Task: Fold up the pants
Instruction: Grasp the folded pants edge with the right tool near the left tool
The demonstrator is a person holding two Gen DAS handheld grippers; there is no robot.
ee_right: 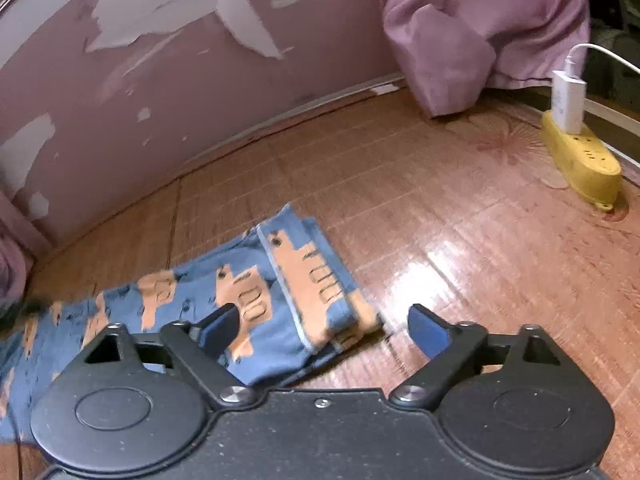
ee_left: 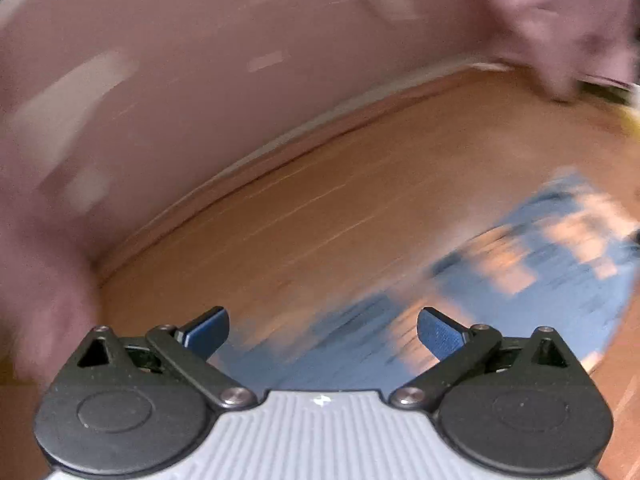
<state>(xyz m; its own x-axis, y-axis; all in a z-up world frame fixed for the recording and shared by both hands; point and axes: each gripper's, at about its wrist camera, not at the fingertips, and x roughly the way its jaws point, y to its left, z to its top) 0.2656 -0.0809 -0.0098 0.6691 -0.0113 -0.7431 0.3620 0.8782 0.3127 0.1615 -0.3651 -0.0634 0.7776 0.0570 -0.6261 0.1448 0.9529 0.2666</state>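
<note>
Right wrist view gives me the clearest look at the pants (ee_right: pixel 240 300): blue fabric printed with orange vehicle shapes, lying flat on the wooden floor (ee_right: pixel 460 248). They sit ahead of my right gripper (ee_right: pixel 322 326) and stretch off to its left, with the nearer end doubled over into a folded band just in front of the fingers. The jaws are spread wide and hold nothing; the left blue pad (ee_right: pixel 220 326) hangs over the cloth, though I cannot tell whether it touches, while the right pad is over bare floor just beside the fold's edge.

Ahead and to the right of this gripper, well apart from the pants, a yellow power strip (ee_right: pixel 580 164) lies by the baseboard with a white charger (ee_right: pixel 568 100) plugged into it. Mauve cloth (ee_right: pixel 480 28) hangs down to the floor ahead, and the pink wall (ee_right: pixel 140 92) to the left shows peeling paint.

Left wrist view is heavily motion-blurred. My left gripper (ee_left: pixel 323 334) also has its jaws apart and empty. The pants (ee_left: pixel 520 264) appear as a blue-and-orange smear ahead and to its right, on the floor (ee_left: pixel 320 200), with the wall (ee_left: pixel 180 100) beyond.
</note>
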